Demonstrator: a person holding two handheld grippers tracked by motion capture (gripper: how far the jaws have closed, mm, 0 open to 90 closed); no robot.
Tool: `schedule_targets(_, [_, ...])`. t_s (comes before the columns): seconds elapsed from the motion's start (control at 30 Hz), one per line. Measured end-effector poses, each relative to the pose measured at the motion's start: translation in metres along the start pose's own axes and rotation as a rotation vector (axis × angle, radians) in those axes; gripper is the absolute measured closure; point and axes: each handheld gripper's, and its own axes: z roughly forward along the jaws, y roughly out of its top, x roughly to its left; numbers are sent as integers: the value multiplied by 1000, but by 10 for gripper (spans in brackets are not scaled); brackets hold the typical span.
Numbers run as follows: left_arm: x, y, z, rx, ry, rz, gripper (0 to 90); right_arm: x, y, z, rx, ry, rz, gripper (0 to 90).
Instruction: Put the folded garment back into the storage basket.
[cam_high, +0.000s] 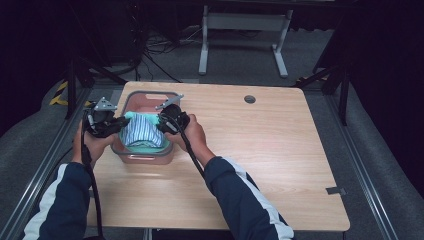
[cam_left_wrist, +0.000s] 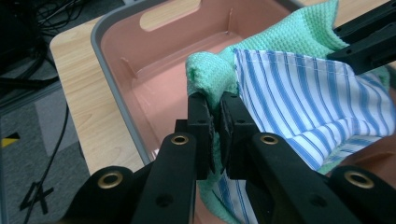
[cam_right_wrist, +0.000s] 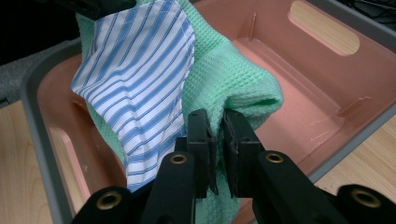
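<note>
While both jaw pairs pinch the green cloth (cam_high: 143, 131), we see it span from left gripper (cam_high: 121, 123) to right gripper (cam_high: 161, 123) above the bin (cam_high: 150, 95).

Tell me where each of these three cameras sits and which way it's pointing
High view: above the person's side, looking forward and down on the table; forearms, hands, left gripper and right gripper show.
Left gripper view: rides the left gripper, looking along its jaws into the pink bin.
Right gripper view: rides the right gripper, looking along its jaws into the bin.
Shared: both gripper views show the green cloth pinched with the blue-striped cloth against it, over the bin.
</note>
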Motion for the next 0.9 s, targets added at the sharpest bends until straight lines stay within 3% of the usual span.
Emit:
schedule_targets(0.33, [-4,-3,12,32,16,6,818,-3,-8,9,35,-24,-1,794])
schedule_targets(0.43, [-4,-4,13,41,40,-3,747,-3,-10,11,46,-22,-3,782])
schedule_targets(0.63, [-5,-5,8,6,35,-19,715,-2,-15,11,60,-61,-10,685])
schedule_targets(0.73, [-8,-6,3,-10,29,-8,703,-2,-17,9,61,-54,-13,639])
schedule_targets(0.9, [-20,-9,-4,-53,5,-7,674,5,-18,-4,69,-31,-59,545])
